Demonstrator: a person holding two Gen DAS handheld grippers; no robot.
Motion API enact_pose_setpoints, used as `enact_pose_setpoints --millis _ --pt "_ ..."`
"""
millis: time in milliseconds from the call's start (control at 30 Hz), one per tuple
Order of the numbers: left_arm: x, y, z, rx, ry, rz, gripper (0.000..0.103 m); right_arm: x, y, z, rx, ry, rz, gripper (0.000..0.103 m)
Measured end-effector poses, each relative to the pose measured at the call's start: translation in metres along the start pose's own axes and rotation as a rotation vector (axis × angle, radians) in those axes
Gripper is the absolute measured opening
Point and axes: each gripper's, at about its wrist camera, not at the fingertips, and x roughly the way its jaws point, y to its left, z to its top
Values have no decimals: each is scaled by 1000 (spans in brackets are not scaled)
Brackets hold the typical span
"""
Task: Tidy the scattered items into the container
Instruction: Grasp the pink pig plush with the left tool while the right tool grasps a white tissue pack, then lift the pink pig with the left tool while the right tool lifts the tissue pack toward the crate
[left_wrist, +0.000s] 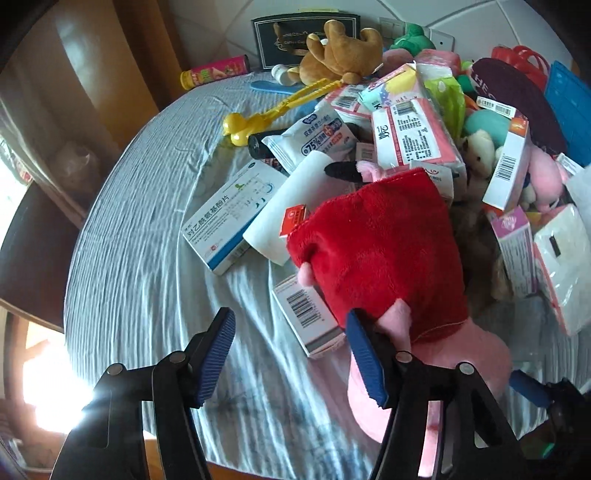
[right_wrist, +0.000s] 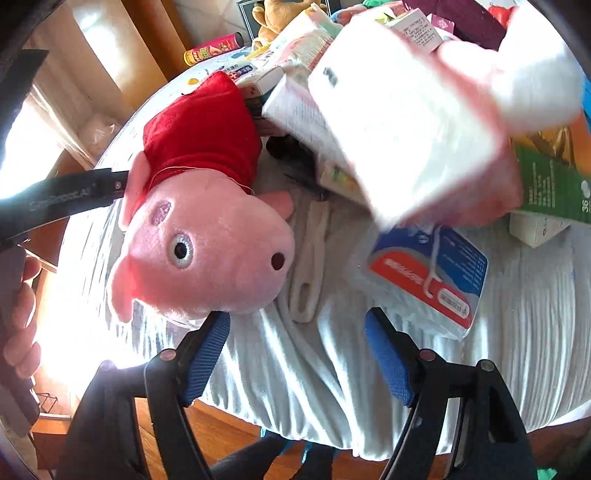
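Note:
A pink pig plush in a red dress (left_wrist: 384, 251) lies on the striped bedsheet (left_wrist: 147, 258) at the edge of a heap of boxes and packs. My left gripper (left_wrist: 291, 354) is open just in front of it, and its right finger (left_wrist: 365, 358) touches the pig's pink ear. In the right wrist view the pig's head (right_wrist: 207, 251) sits just above the left finger (right_wrist: 207, 354) of my right gripper (right_wrist: 297, 360), which is open and holds nothing. A white tissue pack (right_wrist: 406, 122) is blurred above the heap.
A barcoded box (left_wrist: 306, 314), a blue-and-white medicine box (left_wrist: 229, 225) and a wipes pack (left_wrist: 314, 136) lie near the pig. A blue basket (left_wrist: 569, 110) stands far right. A floss pack (right_wrist: 428, 280) and a white clip (right_wrist: 310, 266) lie ahead. A hand (right_wrist: 20, 314) shows at left.

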Motion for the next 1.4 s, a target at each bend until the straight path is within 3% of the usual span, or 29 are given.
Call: enact_pose_setpoints --millis 167,300,467,600,700,833,867,900,967,1233,1400 --pt "-14 -15 -19 -12 26 -83 80 -17 -29 -14 42 -23 -46 76" --pt "-10 -44 -23 1 48 -79 85 -32 -51 -9 23 -43 -64 76" --pt "7 -63 -16 -52 61 -63 103 -48 -72 3 46 -73 -30 80" --pt "27 -79 -11 -52 97 -77 103 -54 -81 8 55 -72 -19 85" --pt "38 -89 -13 -39 118 -95 88 -61 -87 11 74 -76 -10 85" --pt "23 -81 -18 2 87 -88 81 -78 -89 20 117 -100 17 88" --pt "17 -77 -20 22 73 -69 81 -81 -87 23 134 -105 29 91" --pt "11 -74 -22 45 57 -50 80 -83 -84 27 151 -110 40 103" --pt "0 -67 -24 85 20 -19 80 -75 -73 33 192 -116 50 103" --pt "-12 -55 -16 139 -31 -68 80 -34 -72 50 421 -109 -37 103" --pt "-4 -56 -10 175 -27 -95 80 -12 -66 59 408 -91 -103 103"
